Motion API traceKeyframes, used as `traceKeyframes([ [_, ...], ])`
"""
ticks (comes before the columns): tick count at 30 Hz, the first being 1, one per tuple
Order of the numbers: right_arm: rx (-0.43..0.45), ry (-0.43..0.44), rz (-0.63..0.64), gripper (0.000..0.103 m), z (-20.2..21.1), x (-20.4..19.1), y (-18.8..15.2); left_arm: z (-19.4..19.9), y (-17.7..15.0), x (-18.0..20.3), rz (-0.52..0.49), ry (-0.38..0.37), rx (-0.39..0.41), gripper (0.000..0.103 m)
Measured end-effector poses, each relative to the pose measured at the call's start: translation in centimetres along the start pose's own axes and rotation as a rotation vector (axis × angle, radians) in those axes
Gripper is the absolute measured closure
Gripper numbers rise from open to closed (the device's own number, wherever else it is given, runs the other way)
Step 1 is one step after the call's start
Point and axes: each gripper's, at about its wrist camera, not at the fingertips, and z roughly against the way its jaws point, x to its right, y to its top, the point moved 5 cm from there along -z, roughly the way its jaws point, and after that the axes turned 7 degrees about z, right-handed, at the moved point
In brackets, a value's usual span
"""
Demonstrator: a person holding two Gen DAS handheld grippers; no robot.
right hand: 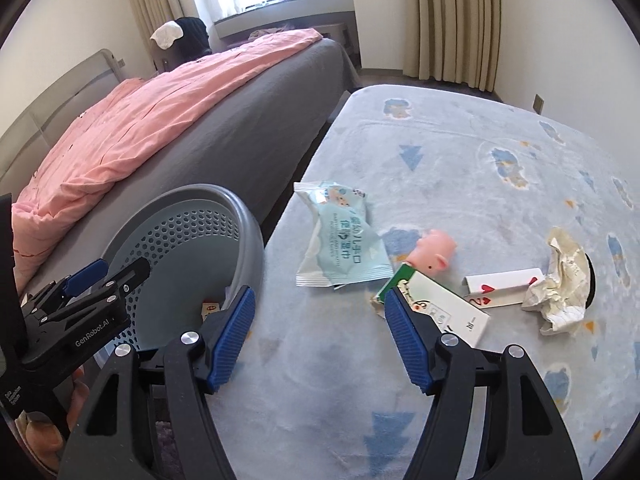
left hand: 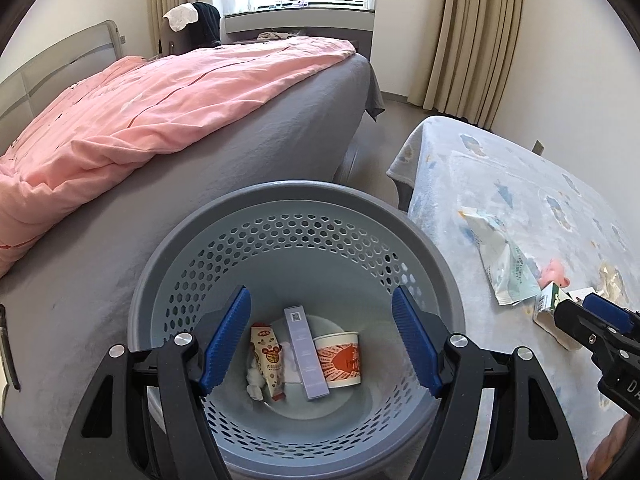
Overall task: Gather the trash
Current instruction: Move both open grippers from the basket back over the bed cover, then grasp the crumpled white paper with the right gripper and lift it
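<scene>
My left gripper [left hand: 320, 296] hangs open over a grey perforated basket [left hand: 224, 216]. In the basket lie a snack wrapper [left hand: 270, 364], a purple box [left hand: 306, 354], a paper cup [left hand: 340, 360] and some white tissue. My right gripper [right hand: 319, 296] is open above the blue blanket with nothing between its pads. Its right fingertip [right hand: 394, 308] sits just in front of a white-and-green carton [right hand: 444, 304]. On the blanket also lie a wipes packet [right hand: 344, 240], a crumpled paper [right hand: 564, 280] and a card box [right hand: 504, 284]. The right wrist view shows the left gripper [right hand: 116, 274] over the basket [right hand: 248, 216].
A pink pig toy [right hand: 434, 254] lies between the packet and the card box. A bed with a pink quilt [left hand: 140, 112] stands to the left of the basket. The blanket-covered surface [right hand: 460, 152] stretches back to curtains [right hand: 452, 16] and a window.
</scene>
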Motion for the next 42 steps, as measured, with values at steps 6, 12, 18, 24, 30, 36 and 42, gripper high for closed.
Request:
traceKeyframes([
  [6,0.002,-0.051,0.007,0.037,1.3,2.6,-0.6,0.2,-0.1,3.2,-0.030,-0.046,-0.004,0.033],
  [12,0.000,-0.098,0.012,0.037,2.5,5.5,-1.5,0.9,-0.3,5.7,-0.056,-0.072,0.004,0.033],
  [18,0.004,-0.108,-0.017,0.037,3.5,8.2,-1.9,1.2,-0.6,7.2,-0.071,-0.072,0.004,0.033],
  [24,0.023,-0.112,-0.047,0.035,4.5,10.3,-2.3,1.6,-1.0,8.8,-0.092,-0.077,0.015,0.033],
  [30,0.026,-0.128,-0.083,0.035,5.1,12.5,-3.2,1.5,-1.6,10.0,-0.107,-0.076,0.016,0.033],
  [36,0.030,-0.141,-0.134,0.035,5.7,15.0,-4.2,1.2,-1.9,11.2,-0.124,-0.080,0.007,0.033],
  [42,0.029,-0.166,-0.170,0.035,6.2,17.5,-4.9,1.1,-2.3,12.4,-0.136,-0.093,0.002,0.033],
])
